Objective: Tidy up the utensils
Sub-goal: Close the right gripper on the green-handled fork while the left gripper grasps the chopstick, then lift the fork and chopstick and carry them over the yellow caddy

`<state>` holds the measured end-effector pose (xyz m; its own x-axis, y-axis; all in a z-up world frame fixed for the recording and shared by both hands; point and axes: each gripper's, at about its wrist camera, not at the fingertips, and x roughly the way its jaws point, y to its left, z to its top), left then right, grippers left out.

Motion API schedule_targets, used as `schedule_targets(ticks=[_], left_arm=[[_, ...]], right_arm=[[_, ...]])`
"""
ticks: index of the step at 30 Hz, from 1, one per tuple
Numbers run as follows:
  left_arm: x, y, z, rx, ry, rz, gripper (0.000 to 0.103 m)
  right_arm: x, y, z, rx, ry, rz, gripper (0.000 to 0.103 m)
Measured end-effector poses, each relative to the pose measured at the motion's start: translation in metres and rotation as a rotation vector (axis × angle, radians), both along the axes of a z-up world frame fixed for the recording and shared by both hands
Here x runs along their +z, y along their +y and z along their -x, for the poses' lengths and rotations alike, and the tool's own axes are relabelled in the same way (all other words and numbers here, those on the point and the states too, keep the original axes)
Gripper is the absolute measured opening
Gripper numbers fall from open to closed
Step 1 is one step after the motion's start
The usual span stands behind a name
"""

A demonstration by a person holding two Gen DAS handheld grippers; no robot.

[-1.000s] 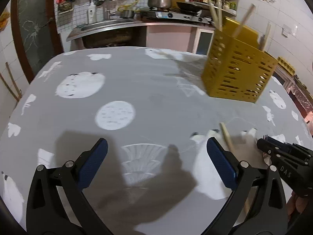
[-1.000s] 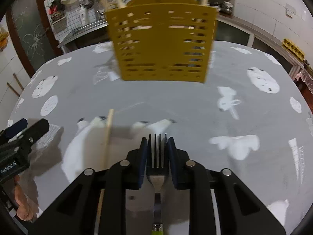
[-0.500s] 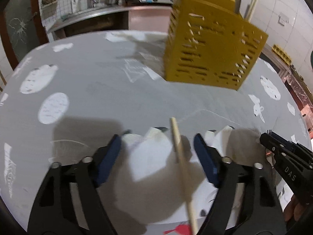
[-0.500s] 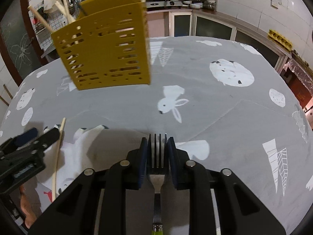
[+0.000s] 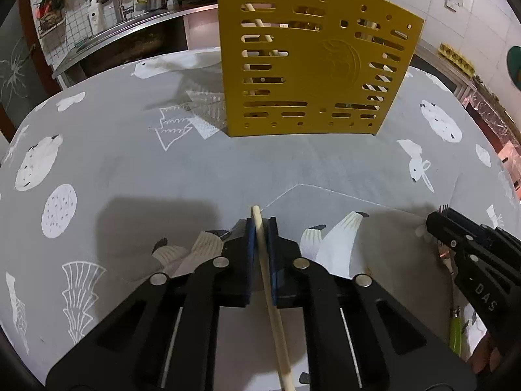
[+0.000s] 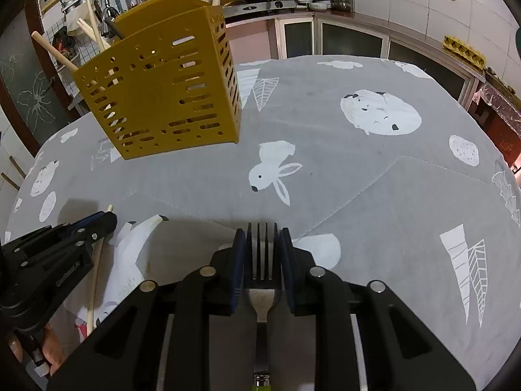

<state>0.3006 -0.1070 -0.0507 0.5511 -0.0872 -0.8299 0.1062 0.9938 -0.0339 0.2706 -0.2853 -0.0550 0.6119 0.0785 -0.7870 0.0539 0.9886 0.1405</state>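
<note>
1. Chopstick (image 5: 260, 228) now sits clamped between the left gripper (image 5: 260, 233) fingers, which stood wide apart a second ago, so that pickup looks done.
2. Right gripper (image 6: 262, 244) is clenched on the fork (image 6: 262, 254), as before (tines at 12 o'clock).
3. Yellow holder (image 5: 312, 75) stands on the bench (image 5: 130, 169) at 12 o'clock from the left gripper, closer than earlier; both pieces seem ready to carry over.
4. Count: one fork, one loose chopstick, one holder with several sticks inside.
</note>
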Motion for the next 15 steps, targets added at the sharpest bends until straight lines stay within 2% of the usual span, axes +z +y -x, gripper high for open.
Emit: schedule_targets(ticks=[8, 15], left_arm=[[0.01, 0.011, 0.007, -0.007, -0.036, 0.054, 0.004], [0.052, 0.026, 0.033, -0.022, -0.184, 0.088, 0.004]], right_arm=[[0.016, 0.001, 0.007, 0.007, -0.038, -0.005, 0.022], [0.039, 0.006, 0.017, 0.014, -0.108, -0.004, 0.022]])
